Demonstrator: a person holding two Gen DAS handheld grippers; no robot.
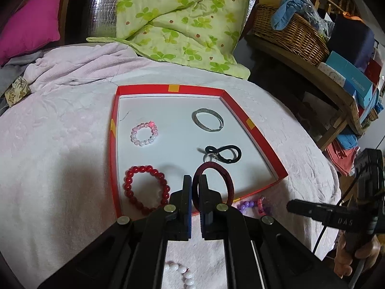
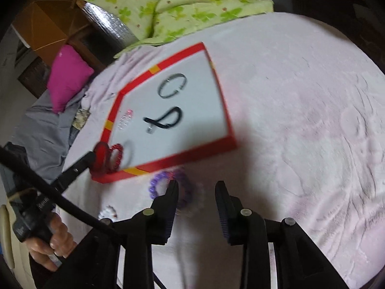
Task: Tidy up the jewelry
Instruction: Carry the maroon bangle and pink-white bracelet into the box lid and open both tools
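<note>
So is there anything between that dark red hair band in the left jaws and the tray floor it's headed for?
Nothing visible blocks it. The left gripper is shut on the dark red hair band, already over the tray. The white floor beneath looks bare; the red bead bracelet lies just to one side and the black cord beyond.

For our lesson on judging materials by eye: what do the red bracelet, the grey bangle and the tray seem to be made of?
Red bracelet: round, glossy, translucent beads with bright highlights, probably glass or polished resin. Grey bangle: a rigid thin band with a dull silvery sheen, likely metal. Tray: flat, thin, sharply folded red walls and a matt white floor, apparently printed cardboard.
</note>
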